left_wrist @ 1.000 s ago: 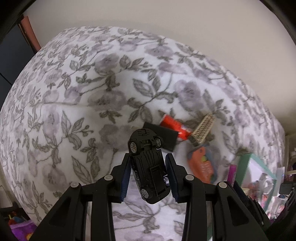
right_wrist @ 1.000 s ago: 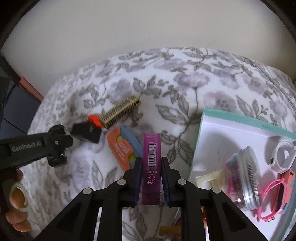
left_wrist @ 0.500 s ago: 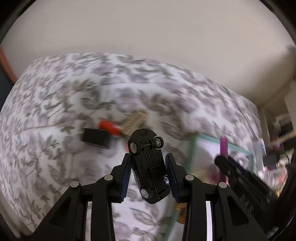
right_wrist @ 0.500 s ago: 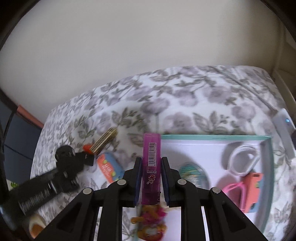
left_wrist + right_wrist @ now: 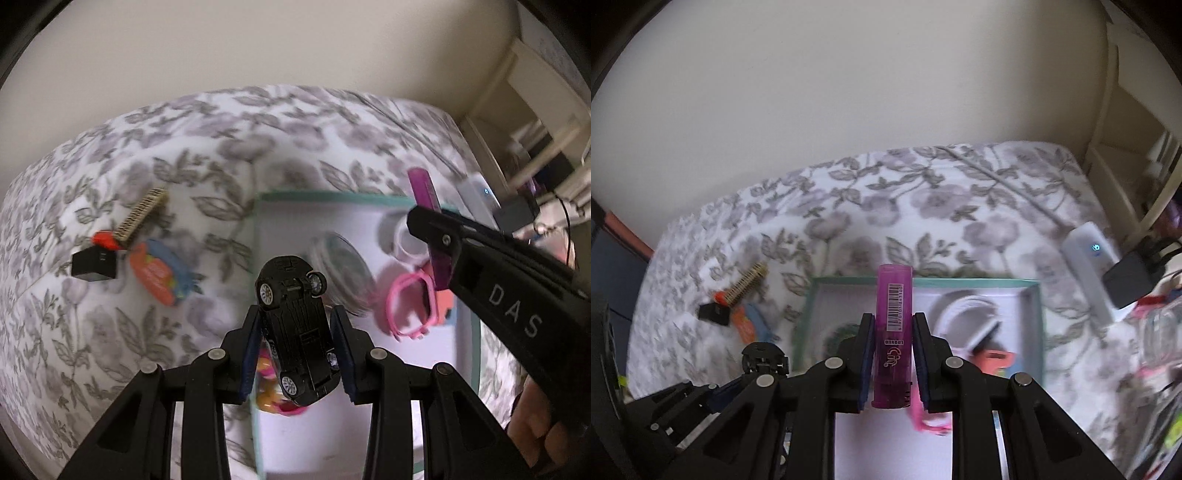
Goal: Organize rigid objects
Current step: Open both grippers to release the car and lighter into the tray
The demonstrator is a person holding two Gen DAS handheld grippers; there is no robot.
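We logged 1 toy car (image 5: pixel 297 325) pinched in left gripper (image 5: pixel 297 354), 1 purple lighter (image 5: pixel 892 332) pinched in right gripper (image 5: pixel 893 363), 1 tray (image 5: pixel 960 282) beneath both.

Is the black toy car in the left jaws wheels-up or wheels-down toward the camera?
Wheels-up: the black toy car shows its underside and all four wheels to the left wrist camera, clamped between the jaws.

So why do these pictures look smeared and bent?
Left wrist view: bedspread and tray smear, while the toy car in the tongs stays sharp. Right wrist view: same smear, crisp purple tube. Both bulge, with dark corners.
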